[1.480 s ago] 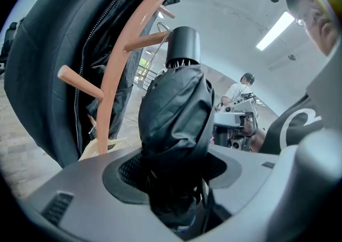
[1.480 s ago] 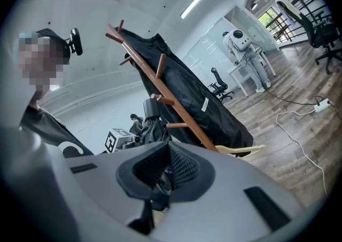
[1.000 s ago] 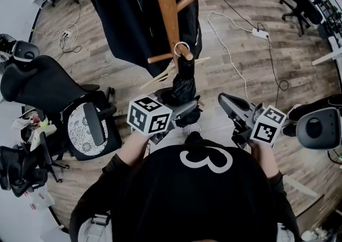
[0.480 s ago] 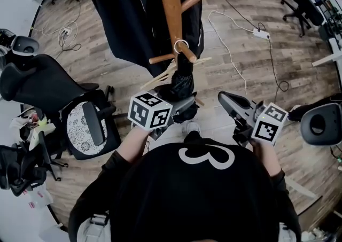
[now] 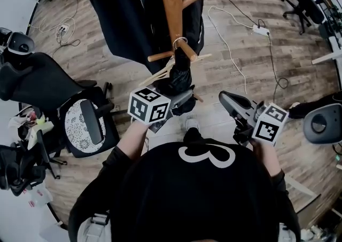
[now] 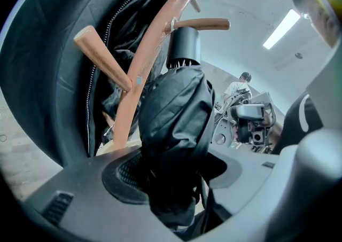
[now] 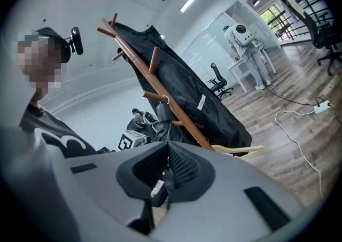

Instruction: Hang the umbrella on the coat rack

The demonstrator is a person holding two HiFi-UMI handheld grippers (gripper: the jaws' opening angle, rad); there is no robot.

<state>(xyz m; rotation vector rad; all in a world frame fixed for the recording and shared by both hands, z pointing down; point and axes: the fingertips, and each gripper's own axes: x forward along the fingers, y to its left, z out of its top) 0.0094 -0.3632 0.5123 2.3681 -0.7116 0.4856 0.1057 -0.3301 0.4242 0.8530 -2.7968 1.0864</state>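
A folded black umbrella [image 5: 180,78] hangs by its metal ring [image 5: 179,42] from a lower peg [image 5: 186,51] of the wooden coat rack [image 5: 170,0]. My left gripper [image 5: 181,102] is closed on the umbrella's lower end. In the left gripper view the black fabric [image 6: 176,112] fills the gap between the jaws of the left gripper [image 6: 171,179], with the rack pole [image 6: 155,59] just behind. My right gripper [image 5: 225,98] hovers to the right, apart from the umbrella. Its pads meet in the right gripper view, where the right gripper [image 7: 165,171] holds nothing and the rack [image 7: 160,88] stands ahead.
A long black coat [image 5: 133,11] hangs on the rack, with a pale wooden hanger [image 5: 157,77] below it. Office chairs [image 5: 43,83] crowd the left, and another chair [image 5: 323,123] sits at the right. A white cable and power strip [image 5: 260,31] lie on the wood floor.
My left gripper has shifted slightly toward the rack with the umbrella's lower end in it. The ring has stayed on the peg. The right gripper has barely moved.
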